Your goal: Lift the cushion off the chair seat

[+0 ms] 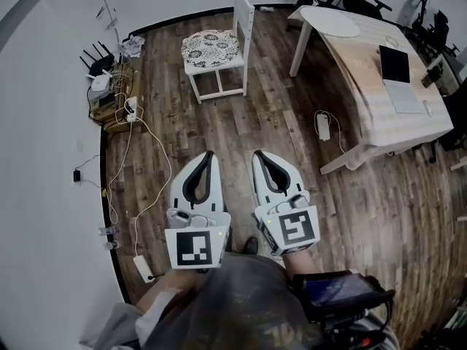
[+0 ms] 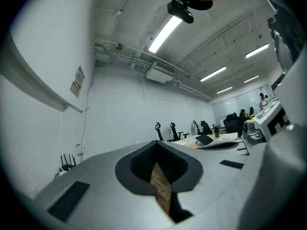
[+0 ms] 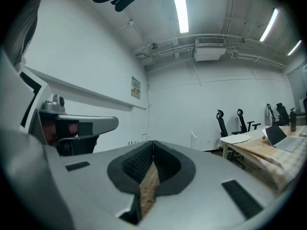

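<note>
Both claws are clenched on nothing: the left gripper point(image 1: 209, 155) and the right gripper point(image 1: 257, 154) sit side by side, jaw tips pressed together, above the wooden floor point(image 1: 263, 122). Well ahead of them, the patterned cushion point(image 1: 210, 47) lies flat on the seat of the white chair point(image 1: 243, 20), left of a pale table point(image 1: 379, 108). Cables point(image 1: 139, 133) trail by the left wall.

An office: long desk point(image 1: 372, 119), laptop point(image 1: 400, 79), swivel chairs point(image 3: 222, 123), ceiling strip lights point(image 3: 181, 6).
</note>
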A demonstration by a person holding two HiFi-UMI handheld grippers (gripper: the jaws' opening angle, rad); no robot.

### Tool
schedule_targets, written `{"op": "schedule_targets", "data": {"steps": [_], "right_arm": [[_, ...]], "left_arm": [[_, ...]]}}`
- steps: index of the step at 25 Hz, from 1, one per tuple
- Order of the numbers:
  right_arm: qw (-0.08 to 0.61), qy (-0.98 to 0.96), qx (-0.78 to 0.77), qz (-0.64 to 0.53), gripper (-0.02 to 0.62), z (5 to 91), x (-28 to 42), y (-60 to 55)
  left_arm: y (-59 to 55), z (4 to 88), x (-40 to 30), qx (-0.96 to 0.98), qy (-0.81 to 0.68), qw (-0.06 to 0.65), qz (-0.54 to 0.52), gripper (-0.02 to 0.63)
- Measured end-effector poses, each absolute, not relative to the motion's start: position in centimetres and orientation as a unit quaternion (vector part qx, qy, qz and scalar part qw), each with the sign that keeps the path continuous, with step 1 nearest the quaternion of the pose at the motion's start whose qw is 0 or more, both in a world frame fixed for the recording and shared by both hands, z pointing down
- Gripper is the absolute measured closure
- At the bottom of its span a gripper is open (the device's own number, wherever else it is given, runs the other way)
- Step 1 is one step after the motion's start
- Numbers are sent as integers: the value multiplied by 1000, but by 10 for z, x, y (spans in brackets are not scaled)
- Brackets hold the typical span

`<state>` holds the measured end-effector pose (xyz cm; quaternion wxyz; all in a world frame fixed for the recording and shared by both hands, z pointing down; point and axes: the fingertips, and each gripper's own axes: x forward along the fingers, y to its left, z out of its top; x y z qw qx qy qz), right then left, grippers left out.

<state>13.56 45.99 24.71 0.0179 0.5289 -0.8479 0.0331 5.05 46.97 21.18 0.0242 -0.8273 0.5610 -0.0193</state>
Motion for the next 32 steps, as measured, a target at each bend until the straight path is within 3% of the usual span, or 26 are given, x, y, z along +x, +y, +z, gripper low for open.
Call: {"op": "schedule_targets", "data": {"steps": [17,32], "right_arm": [[12,-867,499,-5,588,220,41,309],[25,-859,511,3,588,236,39,256]], "left_arm": [[319,183,-32,-824,564,42,34,600],[262,207,-38,-830,558,17,16,600]]}}
